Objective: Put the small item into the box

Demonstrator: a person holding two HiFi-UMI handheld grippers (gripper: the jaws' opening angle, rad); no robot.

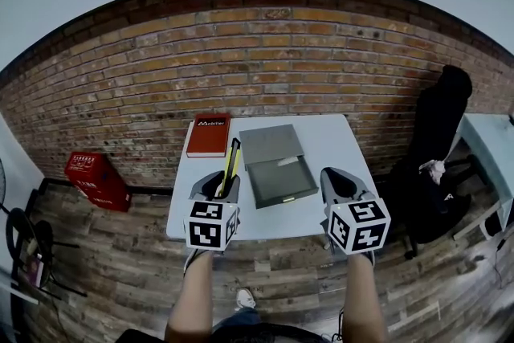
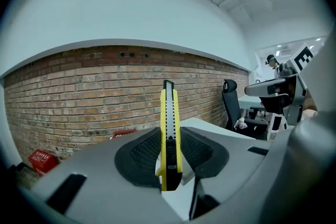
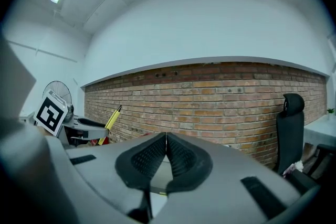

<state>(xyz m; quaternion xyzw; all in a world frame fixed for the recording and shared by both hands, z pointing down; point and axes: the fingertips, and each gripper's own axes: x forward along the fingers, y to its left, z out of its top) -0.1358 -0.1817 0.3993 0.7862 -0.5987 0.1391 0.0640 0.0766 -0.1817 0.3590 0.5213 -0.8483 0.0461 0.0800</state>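
A yellow utility knife [image 2: 169, 134] stands clamped between the pads of my left gripper [image 2: 170, 152]; its black tip points up and forward. In the head view the knife [image 1: 231, 163] rises from the left gripper [image 1: 218, 187] at the table's near left. An open grey box [image 1: 277, 173] lies mid-table, its lid flat behind it and a small pale item inside. My right gripper [image 1: 336, 185] hovers to the right of the box, its jaws closed together on nothing [image 3: 166, 152].
A red book [image 1: 209, 135] lies at the table's far left corner. The white table [image 1: 337, 142] stands against a brick wall. A red crate [image 1: 95, 178] sits on the floor to the left, a black office chair [image 1: 438, 149] to the right.
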